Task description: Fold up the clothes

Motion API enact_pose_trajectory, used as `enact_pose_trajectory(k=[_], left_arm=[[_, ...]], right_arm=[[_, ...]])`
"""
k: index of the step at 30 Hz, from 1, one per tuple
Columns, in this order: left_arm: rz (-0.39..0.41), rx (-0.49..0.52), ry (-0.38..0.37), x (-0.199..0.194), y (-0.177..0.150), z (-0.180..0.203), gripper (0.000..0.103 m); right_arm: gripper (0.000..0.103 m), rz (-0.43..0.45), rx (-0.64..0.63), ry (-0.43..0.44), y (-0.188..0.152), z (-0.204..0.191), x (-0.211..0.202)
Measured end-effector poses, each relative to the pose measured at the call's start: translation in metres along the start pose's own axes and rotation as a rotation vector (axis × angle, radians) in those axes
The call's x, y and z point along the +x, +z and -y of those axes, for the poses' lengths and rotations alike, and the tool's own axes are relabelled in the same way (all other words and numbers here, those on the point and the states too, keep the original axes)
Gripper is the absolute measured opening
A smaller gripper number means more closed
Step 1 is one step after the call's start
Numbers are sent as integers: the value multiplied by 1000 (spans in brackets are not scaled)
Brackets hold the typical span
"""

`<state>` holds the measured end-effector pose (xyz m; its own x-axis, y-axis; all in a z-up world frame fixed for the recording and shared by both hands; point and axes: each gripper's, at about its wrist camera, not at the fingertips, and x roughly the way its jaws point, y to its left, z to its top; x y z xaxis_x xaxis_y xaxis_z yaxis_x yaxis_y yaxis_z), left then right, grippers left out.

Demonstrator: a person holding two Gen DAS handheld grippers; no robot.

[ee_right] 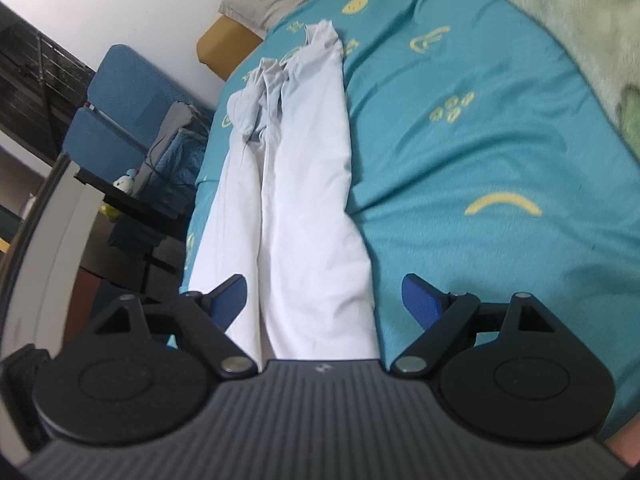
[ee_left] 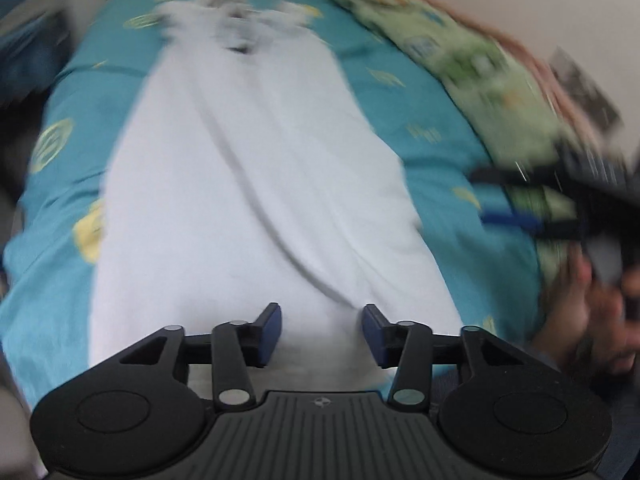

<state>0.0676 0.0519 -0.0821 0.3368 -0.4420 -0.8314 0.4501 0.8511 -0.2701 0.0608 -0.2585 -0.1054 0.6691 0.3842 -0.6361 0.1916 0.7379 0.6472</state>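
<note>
My left tongs [ee_left: 322, 334] and right tongs [ee_right: 325, 306] both gape wide over the white trousers [ee_right: 304, 184] stretched lengthwise on the bed [ee_right: 480, 140], so I judge a hem grasp comes next.

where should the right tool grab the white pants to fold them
Take the near leg ends of the white pants, coming in low from the near bed edge. They lie long and flat on the teal sheet, and the open right tool already straddles one leg.

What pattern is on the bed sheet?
Teal bed sheet with scattered yellow doodle-like prints; clearest in the right wrist view.
</note>
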Motion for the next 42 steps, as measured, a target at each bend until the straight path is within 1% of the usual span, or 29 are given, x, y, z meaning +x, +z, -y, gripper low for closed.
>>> enact_pose_trajectory(k=[2,6,9,13,14,16,17,18,19,20,21,23,27,29,32,35,36,37,39,41,42], left_arm=[[22,-24,-5,2,1,-2,69],[66,-73,-15,5,4,-5,69],[98,-110,-22,8,7,-8,69],[142,-159,-32,12,10,-11,74],[139,-153,-24,16,10,-9,74],[105,-103,15,29,10,3,74],[87,-77,34,36,10,9,70],[70,-52,53,42,10,15,57],[53,-27,73,49,10,21,44],[47,-25,88,52,10,22,17],[63,-56,81,47,10,15,7],[115,-130,32,26,12,-1,5],[199,-296,-56,-32,13,-48,4],[223,-377,-46,-57,11,-79,4],[215,-474,19,-75,8,-129,4],[159,-533,81,-61,3,-163,6],[142,-551,92,-55,0,-171,9],[130,-571,94,-49,-2,-178,15],[104,-607,84,-38,-9,-188,50],[70,-624,36,-29,-17,-190,58],[52,-604,27,-25,-18,-187,62]], right_arm=[[85,-15,20,7,-2,3,1],[86,-34,36,-7,-6,4,6],[86,-33,23,-12,-7,0,9],[86,-26,7,-36,-6,-2,11],[86,-26,9,-39,-6,-1,11],[86,-25,20,-39,-4,1,12],[86,-23,22,-41,-4,1,12],[86,-21,21,-42,-3,2,12],[86,-20,19,-42,-3,1,12],[86,-19,15,-42,-4,1,12],[86,-19,11,-43,-4,1,12],[86,-22,6,-50,-5,1,12],[86,-34,11,-54,-7,4,15],[86,-38,7,-59,-7,3,17],[86,-41,-8,-63,-8,1,19],[86,-44,-18,-67,-8,-2,21],[85,-44,-23,-69,-8,-2,22],[85,-45,-27,-72,-9,-3,22],[85,-46,-30,-77,-9,-3,23],[85,-49,-29,-81,-10,-2,24],[85,-51,-28,-83,-10,-2,24]])
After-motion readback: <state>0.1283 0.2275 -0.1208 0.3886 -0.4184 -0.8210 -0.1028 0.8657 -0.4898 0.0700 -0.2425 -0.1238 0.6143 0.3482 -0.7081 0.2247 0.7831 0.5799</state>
